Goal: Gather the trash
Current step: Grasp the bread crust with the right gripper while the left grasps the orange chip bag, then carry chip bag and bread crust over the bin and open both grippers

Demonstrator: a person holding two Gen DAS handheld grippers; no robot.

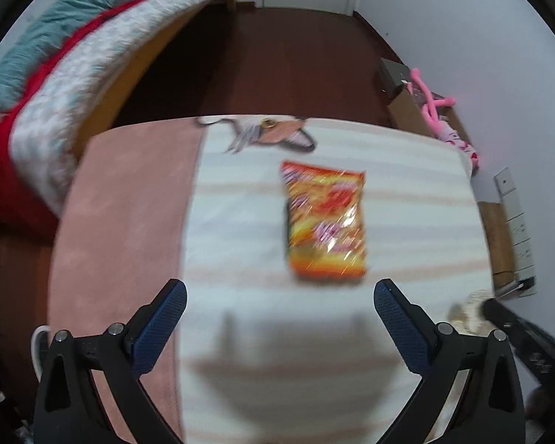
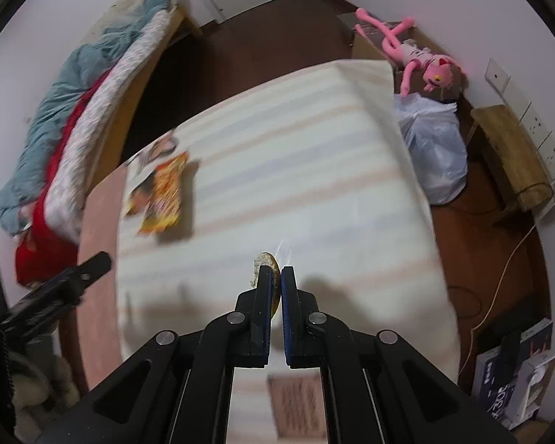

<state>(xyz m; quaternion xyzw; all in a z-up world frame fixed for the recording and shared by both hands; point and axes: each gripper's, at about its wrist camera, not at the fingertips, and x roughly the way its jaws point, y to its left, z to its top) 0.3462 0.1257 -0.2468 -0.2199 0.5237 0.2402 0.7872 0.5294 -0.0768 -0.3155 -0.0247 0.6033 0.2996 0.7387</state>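
An orange and yellow snack bag (image 1: 326,222) lies flat on the striped white cloth (image 1: 388,170) of a table, just ahead of my left gripper (image 1: 279,292), which is open and empty above the cloth. The bag also shows in the right wrist view (image 2: 164,192) at the left. My right gripper (image 2: 276,272) is shut on a round wrapped biscuit (image 2: 264,264) and holds it above the cloth (image 2: 314,170). The right gripper and the biscuit show at the right edge of the left wrist view (image 1: 470,307).
A bed with teal, red and white bedding (image 1: 55,74) stands to the left. A white plastic bag (image 2: 433,148), a pink plush toy (image 2: 418,51), a cardboard box (image 1: 403,107) and a wooden stool (image 2: 507,151) stand on the floor to the right. Boxes (image 2: 514,373) lie at the lower right.
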